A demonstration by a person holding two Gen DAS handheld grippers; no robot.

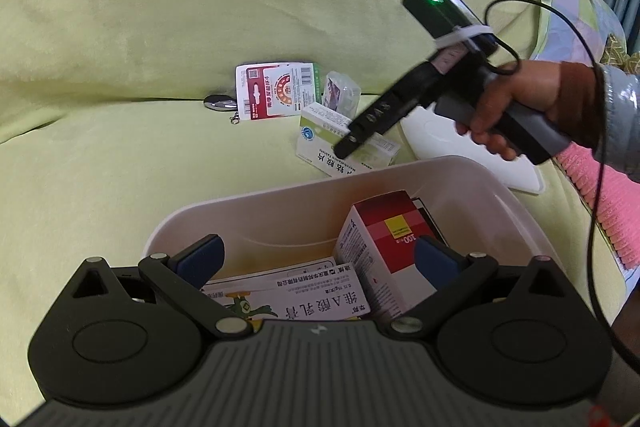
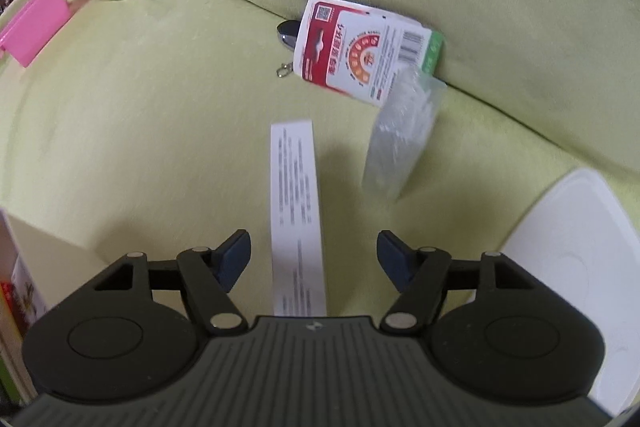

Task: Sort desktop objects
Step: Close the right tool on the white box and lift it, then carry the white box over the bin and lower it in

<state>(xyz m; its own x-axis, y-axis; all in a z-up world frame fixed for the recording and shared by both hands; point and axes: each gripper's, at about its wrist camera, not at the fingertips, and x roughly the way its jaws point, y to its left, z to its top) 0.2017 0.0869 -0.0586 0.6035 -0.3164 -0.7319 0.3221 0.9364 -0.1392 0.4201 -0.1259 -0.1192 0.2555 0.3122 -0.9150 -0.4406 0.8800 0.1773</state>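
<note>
Green sofa cushions (image 1: 160,27) serve as the desk. Left tongs (image 1: 316,259) gape empty over the bin (image 1: 280,199), boxes (image 1: 384,239) already inside. Right tongs (image 2: 314,255) straddle a carton (image 2: 296,211), wide open, gripping nothing yet.

Right wrist view: print on the white box (image 2: 297,215) is blurred beyond reading; its near end is hidden behind the gripper body. The clear packet (image 2: 402,137) is smeared. The white lid (image 2: 576,251) is cut off at the right edge. Left wrist view: the silver key fob (image 1: 219,103) lies partly hidden behind the red-and-white card (image 1: 276,91).
</note>
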